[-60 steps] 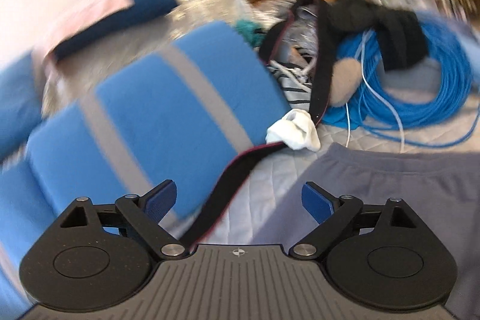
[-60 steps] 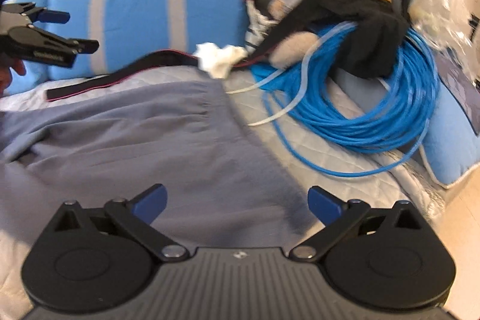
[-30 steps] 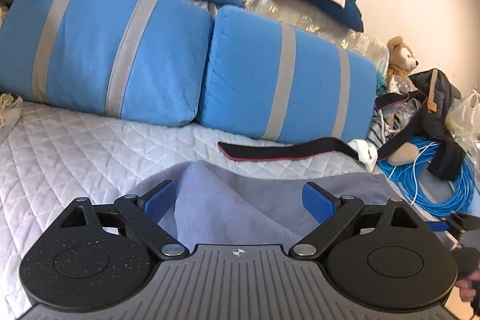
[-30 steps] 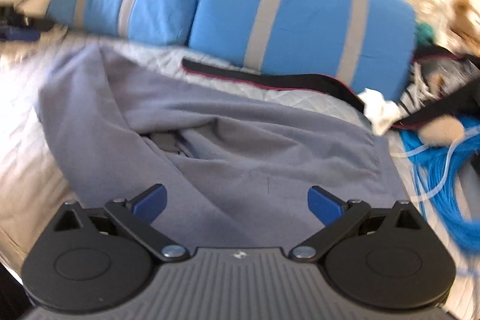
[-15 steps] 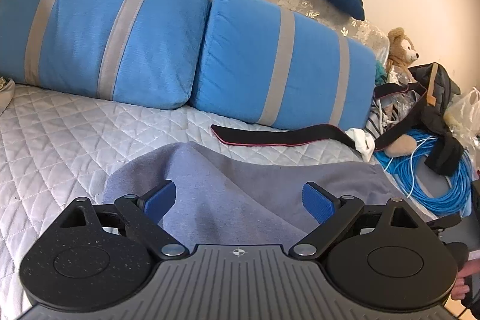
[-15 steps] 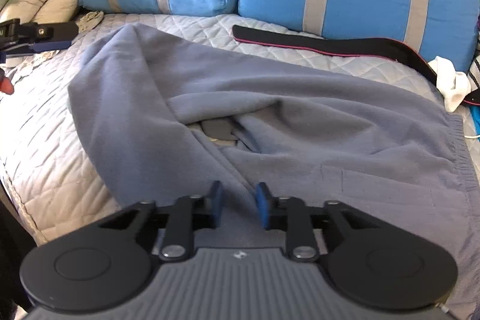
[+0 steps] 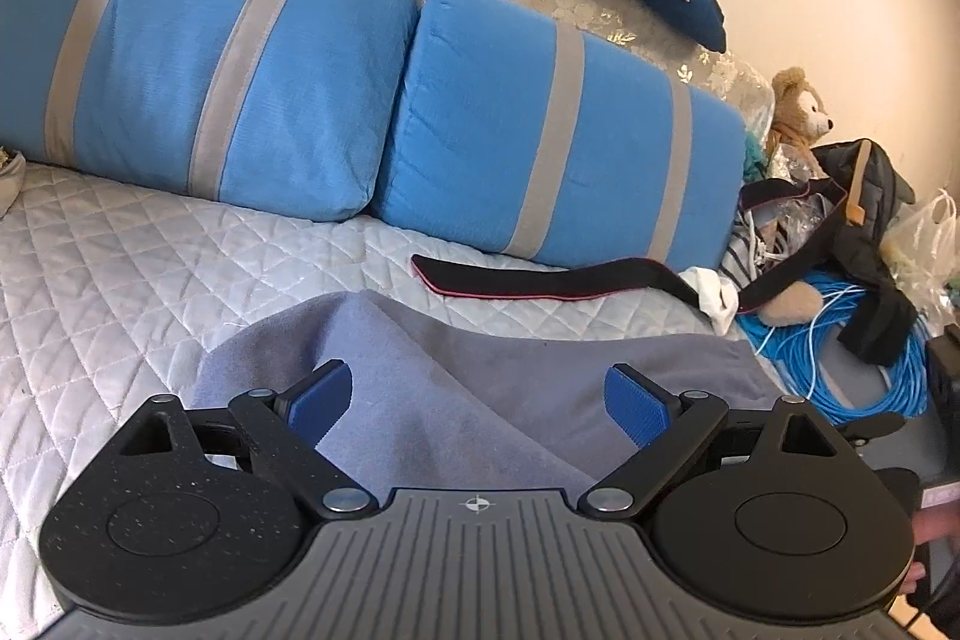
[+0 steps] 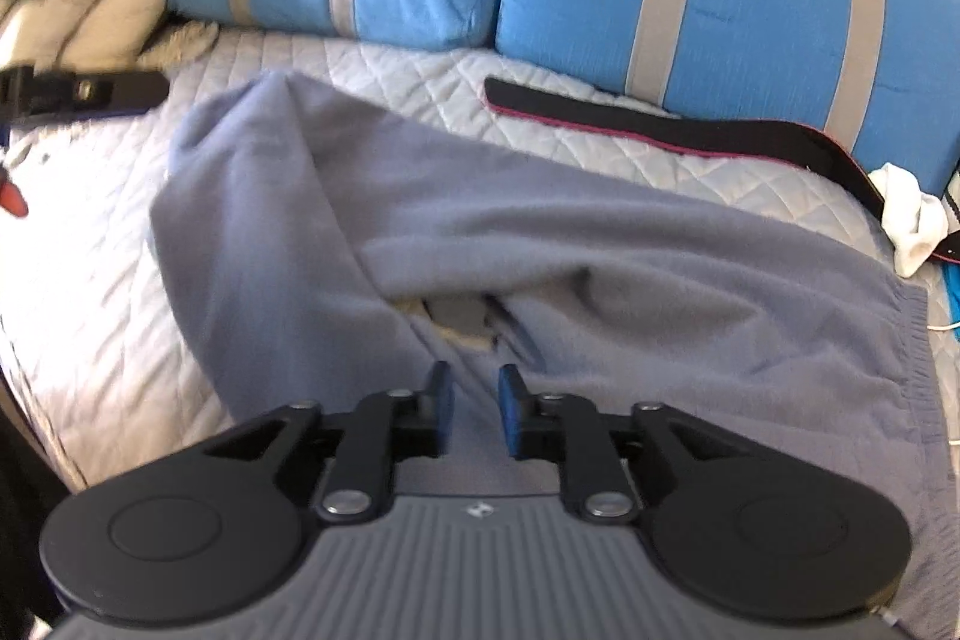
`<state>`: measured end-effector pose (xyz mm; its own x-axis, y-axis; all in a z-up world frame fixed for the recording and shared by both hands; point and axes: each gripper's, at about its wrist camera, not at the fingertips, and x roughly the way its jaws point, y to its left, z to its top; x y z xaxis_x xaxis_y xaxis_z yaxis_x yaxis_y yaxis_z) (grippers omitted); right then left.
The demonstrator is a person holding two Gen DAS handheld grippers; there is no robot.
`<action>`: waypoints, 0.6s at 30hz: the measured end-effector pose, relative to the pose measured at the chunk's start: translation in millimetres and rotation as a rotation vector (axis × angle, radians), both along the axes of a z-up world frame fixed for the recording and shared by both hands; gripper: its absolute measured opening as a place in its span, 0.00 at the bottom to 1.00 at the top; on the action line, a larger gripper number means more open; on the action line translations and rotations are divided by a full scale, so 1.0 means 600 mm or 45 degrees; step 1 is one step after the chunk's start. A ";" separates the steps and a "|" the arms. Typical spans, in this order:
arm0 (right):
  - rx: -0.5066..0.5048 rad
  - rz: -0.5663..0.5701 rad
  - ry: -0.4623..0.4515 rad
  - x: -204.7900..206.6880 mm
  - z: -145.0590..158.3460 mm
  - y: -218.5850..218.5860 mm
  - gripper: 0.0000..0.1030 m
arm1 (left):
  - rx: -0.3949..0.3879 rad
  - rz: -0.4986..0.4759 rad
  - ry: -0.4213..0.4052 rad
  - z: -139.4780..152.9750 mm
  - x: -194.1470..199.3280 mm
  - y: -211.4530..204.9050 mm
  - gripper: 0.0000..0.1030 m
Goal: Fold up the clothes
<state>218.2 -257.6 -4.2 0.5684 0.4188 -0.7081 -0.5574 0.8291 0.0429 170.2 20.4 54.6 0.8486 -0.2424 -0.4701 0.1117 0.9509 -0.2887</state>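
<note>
A grey-blue pair of sweatpants [image 8: 600, 244] lies rumpled across the quilted bed, its elastic waistband [image 8: 912, 340] at the right. In the left wrist view its near end [image 7: 456, 376] lies under my left gripper [image 7: 477, 406], which is open and empty above the cloth. My right gripper [image 8: 474, 406] hovers over the crotch fold; its jaws stand close together with a narrow gap, and nothing shows between them. The left gripper also shows at the left edge of the right wrist view [image 8: 78, 91].
Two blue pillows with grey stripes [image 7: 540, 148] line the back of the bed [image 7: 120, 268]. A black strap with a red edge [image 8: 660, 124] and a white sock [image 8: 912, 214] lie beyond the pants. A blue cable coil [image 7: 852, 352], bags and a teddy bear [image 7: 798, 106] crowd the right end.
Both grippers swung from the cluttered right end to face the pants. My right gripper's jaws closed from wide open to nearly together about half a second ago. The left gripper stayed open.
</note>
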 end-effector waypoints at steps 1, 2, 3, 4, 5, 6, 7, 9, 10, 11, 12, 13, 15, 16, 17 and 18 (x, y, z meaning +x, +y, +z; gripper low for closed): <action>0.028 -0.004 -0.010 0.002 0.002 0.003 0.39 | -0.001 0.007 0.001 0.001 0.001 0.000 0.90; 0.059 -0.002 -0.016 0.005 0.004 0.007 0.44 | -0.005 0.013 0.003 0.001 0.002 0.001 0.90; 0.095 0.014 -0.015 0.010 0.006 0.014 0.45 | -0.012 0.017 0.006 0.000 0.002 0.002 0.90; 0.130 0.033 -0.007 0.017 0.006 0.022 0.45 | -0.018 0.019 0.008 0.000 0.003 0.003 0.90; 0.161 0.053 0.010 0.025 0.005 0.030 0.45 | -0.022 0.020 0.009 0.001 0.004 0.004 0.90; 0.191 0.077 0.033 0.034 0.003 0.038 0.46 | -0.024 0.022 0.009 0.001 0.005 0.006 0.90; 0.225 0.103 0.061 0.045 0.000 0.046 0.46 | -0.026 0.026 0.009 0.001 0.004 0.008 0.90; 0.287 0.142 0.122 0.068 -0.008 0.062 0.48 | -0.029 0.034 0.009 0.001 0.004 0.011 0.90; 0.316 0.150 0.153 0.081 -0.012 0.069 0.48 | -0.031 0.039 0.008 0.001 0.004 0.013 0.90; 0.343 0.157 0.183 0.091 -0.016 0.074 0.48 | -0.034 0.046 0.009 0.000 0.004 0.016 0.90; 0.369 0.165 0.214 0.101 -0.020 0.079 0.48 | -0.037 0.053 0.011 0.000 0.004 0.018 0.90; 0.395 0.173 0.245 0.110 -0.023 0.084 0.48 | -0.041 0.060 0.014 -0.001 0.004 0.021 0.90; 0.417 0.172 0.293 0.127 -0.034 0.094 0.49 | -0.055 0.067 0.019 -0.001 0.004 0.026 0.90; 0.424 0.168 0.315 0.134 -0.039 0.099 0.49 | -0.064 0.068 0.019 -0.001 0.004 0.029 0.90; 0.440 0.172 0.335 0.137 -0.043 0.103 0.40 | -0.070 0.069 0.019 -0.001 0.004 0.031 0.90; 0.464 0.182 0.353 0.136 -0.045 0.105 0.16 | -0.074 0.072 0.018 -0.001 0.004 0.034 0.90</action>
<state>299.9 -194.5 -31.4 0.2974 0.7285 -0.6172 -0.5915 0.6480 0.4799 172.5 40.8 54.1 0.8552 -0.2213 -0.4687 0.0537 0.9373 -0.3445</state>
